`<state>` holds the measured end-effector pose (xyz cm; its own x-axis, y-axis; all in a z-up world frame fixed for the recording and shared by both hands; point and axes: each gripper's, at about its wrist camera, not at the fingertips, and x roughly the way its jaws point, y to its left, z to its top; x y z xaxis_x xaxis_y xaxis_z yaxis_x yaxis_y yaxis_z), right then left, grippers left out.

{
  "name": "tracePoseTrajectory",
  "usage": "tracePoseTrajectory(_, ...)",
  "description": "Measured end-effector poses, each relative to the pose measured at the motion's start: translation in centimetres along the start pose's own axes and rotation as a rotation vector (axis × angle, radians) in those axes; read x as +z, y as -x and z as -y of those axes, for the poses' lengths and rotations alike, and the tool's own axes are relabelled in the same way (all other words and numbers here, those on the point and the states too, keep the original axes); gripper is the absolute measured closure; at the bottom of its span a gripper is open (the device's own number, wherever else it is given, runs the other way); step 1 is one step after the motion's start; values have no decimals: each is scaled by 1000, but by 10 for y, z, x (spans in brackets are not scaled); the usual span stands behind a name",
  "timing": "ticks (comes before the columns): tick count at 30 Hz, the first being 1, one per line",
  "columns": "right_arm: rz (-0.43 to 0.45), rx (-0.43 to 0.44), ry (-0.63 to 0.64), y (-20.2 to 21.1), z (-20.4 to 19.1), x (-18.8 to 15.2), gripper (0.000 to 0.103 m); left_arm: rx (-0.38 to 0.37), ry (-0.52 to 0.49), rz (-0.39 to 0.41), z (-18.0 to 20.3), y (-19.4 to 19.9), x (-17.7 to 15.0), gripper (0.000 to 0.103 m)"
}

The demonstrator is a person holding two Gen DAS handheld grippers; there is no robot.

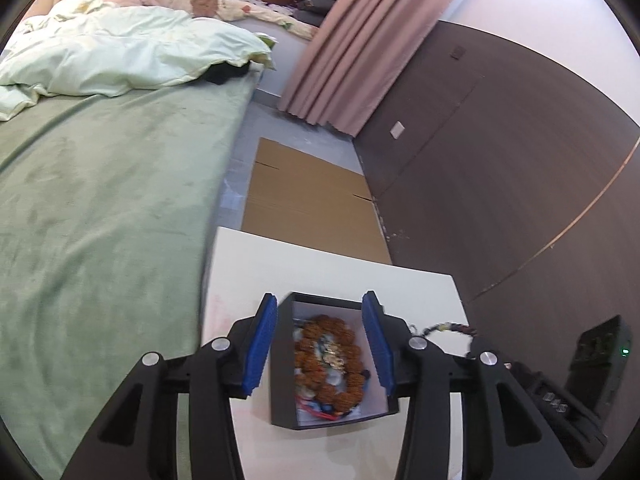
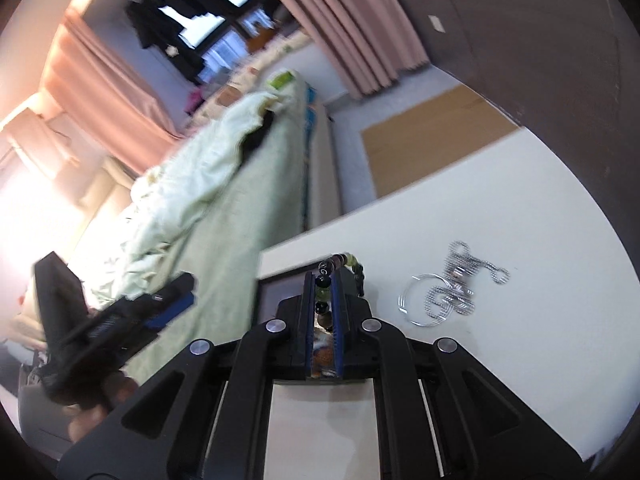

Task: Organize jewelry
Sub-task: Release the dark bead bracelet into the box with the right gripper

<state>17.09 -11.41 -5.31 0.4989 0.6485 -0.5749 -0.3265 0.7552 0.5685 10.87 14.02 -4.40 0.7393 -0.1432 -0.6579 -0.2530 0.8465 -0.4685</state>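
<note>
Carrying bracelet point(image 2: 329, 280) in pinched right gripper point(image 2: 323, 300) over box point(image 1: 332, 364); left gripper point(image 1: 324, 344) hovering wide apart above it. Risking beads slipping, snagging on rim, missing box; chain point(image 2: 456, 288) lying on table point(image 2: 520, 220).

A white tabletop point(image 1: 420, 292) stood beside my bed. On it sat an open dark box point(image 1: 288, 400) holding orange-brown beads point(image 1: 332, 360) and other blurred pieces. To the box's right, a silver ball chain point(image 2: 460, 284) and thin silver hoops point(image 2: 416, 300) lay touching on the bare tabletop.
</note>
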Motion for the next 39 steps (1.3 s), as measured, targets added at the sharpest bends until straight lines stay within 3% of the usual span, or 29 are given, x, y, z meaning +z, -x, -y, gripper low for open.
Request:
tracePoseTrajectory(6,7,78,20,-10,-23,2,94,19,3,13,-8,6,3,53)
tracePoseTrajectory(9,-32,116,13,-27,-31,-1,92,18,5,9,-8,5,4,53)
tracePoseTrajectory(10,-60,120,14,-33,-33,-3,77,18,6,7,-8,4,4,53)
tracePoseTrajectory(12,-107,91,14,-42,-35,-6,59,17,7,6,-8,4,4,53)
tracePoseTrajectory(14,-79,82,8,-38,-30,-6,51,18,7,6,-8,4,4,53)
tracePoseTrajectory(24,-36,8,-49,-7,10,3,51,5,-18,-4,12,-5,-1,53)
tracePoseTrajectory(30,3,-85,-70,16,37,10,51,-12,-63,-23,37,-17,-11,53)
tracePoseTrajectory(39,-47,-194,-138,23,79,14,51,-67,-155,-84,85,-46,-26,54)
